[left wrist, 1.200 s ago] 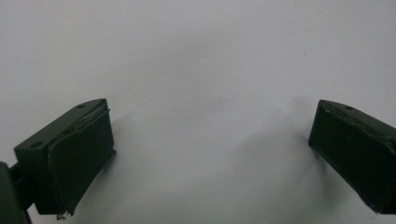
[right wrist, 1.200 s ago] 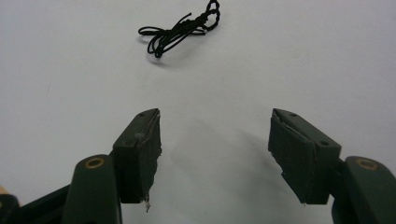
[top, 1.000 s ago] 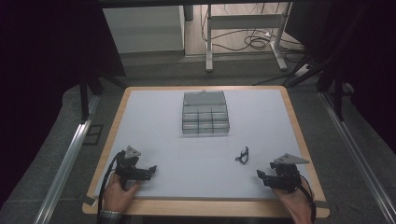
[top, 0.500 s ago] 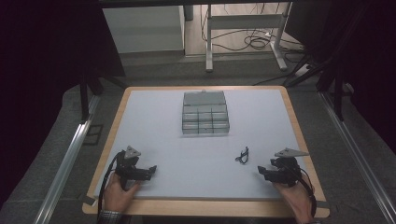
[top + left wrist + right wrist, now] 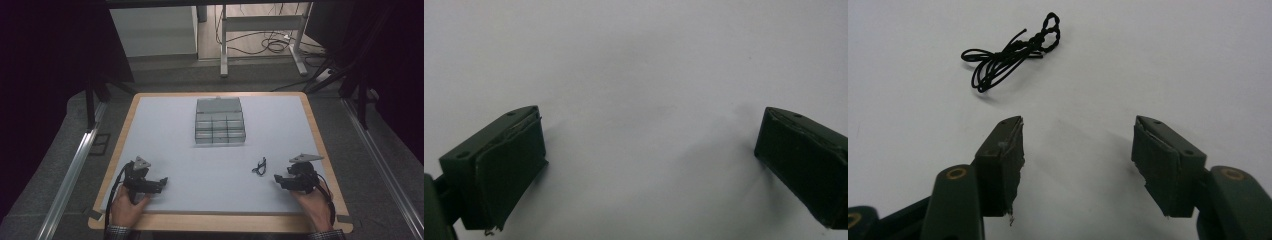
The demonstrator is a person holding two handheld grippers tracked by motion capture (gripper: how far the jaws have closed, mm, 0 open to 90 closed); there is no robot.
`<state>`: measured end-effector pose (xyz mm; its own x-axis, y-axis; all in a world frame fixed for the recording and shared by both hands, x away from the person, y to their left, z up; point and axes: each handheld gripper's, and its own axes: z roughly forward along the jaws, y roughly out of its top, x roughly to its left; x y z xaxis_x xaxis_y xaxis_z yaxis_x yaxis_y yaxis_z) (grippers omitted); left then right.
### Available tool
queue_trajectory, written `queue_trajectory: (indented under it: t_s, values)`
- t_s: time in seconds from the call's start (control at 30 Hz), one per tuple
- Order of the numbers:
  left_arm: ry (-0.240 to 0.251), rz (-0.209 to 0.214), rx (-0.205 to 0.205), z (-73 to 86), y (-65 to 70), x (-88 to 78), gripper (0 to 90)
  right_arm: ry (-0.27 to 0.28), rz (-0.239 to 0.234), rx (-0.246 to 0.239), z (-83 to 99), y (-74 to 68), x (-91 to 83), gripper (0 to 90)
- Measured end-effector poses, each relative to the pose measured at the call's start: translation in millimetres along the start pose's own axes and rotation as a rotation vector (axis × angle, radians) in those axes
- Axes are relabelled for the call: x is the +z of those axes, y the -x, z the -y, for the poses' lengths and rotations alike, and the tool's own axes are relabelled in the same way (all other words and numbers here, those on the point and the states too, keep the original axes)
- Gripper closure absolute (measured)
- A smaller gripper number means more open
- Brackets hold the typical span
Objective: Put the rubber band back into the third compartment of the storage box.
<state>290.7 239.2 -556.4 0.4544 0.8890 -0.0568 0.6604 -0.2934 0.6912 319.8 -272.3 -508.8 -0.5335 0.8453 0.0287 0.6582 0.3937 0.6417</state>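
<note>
Step in hand: the approach; the right gripper (image 5: 1078, 150) sits low over the white table (image 5: 165, 125) and faces a small black cord (image 5: 1010, 52), with nothing picked up yet.

Right jaws: apart, with bare table between them; they have just been closing a little and no thing lies in the gap.

Cord, relative to the right jaws: ahead of the tips and off toward the left jaw, near but not touching (a loose tangle with a twisted loop at its far end).

Left gripper (image 5: 649, 165): its jaws stand wide apart over bare table, with nothing between or ahead of them; it looks to be waiting.

Compartment box (image 5: 220, 121): well beyond both grippers at the far middle of the table, lid open; a likely place for the cord, though that is a guess.

Next move calls for: carrying the right jaws forward and toward the left jaw's side until the tangle lies between the pads, then lowering to the surface and closing (a thin cord can slip under the pads, so the tips probably need to meet the table).
</note>
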Motion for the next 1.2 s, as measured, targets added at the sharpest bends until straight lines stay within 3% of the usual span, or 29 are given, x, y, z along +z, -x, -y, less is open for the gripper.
queue_trajectory:
  t_s: [0.37,1.2]
  values:
    - [0.000,0.000,0.000,0.0,0.0,0.0,0.0,-0.018,-0.030,-0.004,-12.3,-0.5,4.9,43.2]
    - [0.001,0.000,-0.002,0.0,0.1,0.0,0.0,-0.133,-0.087,-0.020,-50.9,4.3,22.9,55.8]
